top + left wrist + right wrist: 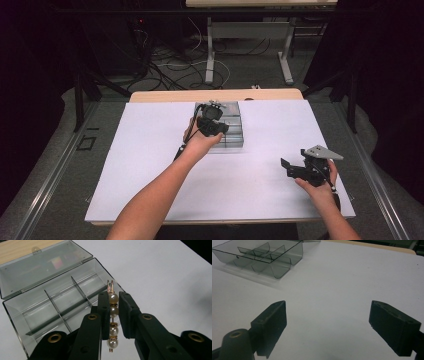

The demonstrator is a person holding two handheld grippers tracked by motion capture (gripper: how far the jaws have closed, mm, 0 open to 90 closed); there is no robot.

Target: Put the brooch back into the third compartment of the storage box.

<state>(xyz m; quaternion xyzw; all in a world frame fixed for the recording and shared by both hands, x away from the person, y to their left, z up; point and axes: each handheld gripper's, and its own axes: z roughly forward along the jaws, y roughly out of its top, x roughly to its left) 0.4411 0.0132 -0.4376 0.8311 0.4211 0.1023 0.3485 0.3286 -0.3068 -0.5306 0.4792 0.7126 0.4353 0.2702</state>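
Smoked clear plastic forms the compartment box (pixel 47 307), which stands open near the far edge of the white table cover (pixel 150 165), about midway along it, its hinged lid (pixel 37 267) laid back flat toward the wooden table edge (pixel 165 95). Thin dividers split the tray into several cells; those in view appear empty.

Left gripper (pixel 111 315): clamped on a pearl hair clip (pixel 113 315), four pearls strung on gold wire with small gold spacers between them. The clip stands on end between the pads, wire loops at the top, lower tip projecting below. In the high view the left gripper (pixel 212 122) hovers over the box.

Right gripper (pixel 327 325): jaws wide apart, nothing between them, idle near the right edge of the cover, well apart from the box (pixel 264 257).

Assessment: the step in hand appears to be placing the clip into a cell. Recommendations:
- Choose a cell long enough to take the clip lying flat, and turn the wrist so the clip's length runs with that cell.
- Lower until the bottom tip is below the divider tops before letting go; a release from height risks a bounce into the neighbouring cell.
- Open gently, since round pearls may roll.
- Lift straight up, clear of dividers and lid.
- The light box may shift if nudged; the free gripper could steady its wall.
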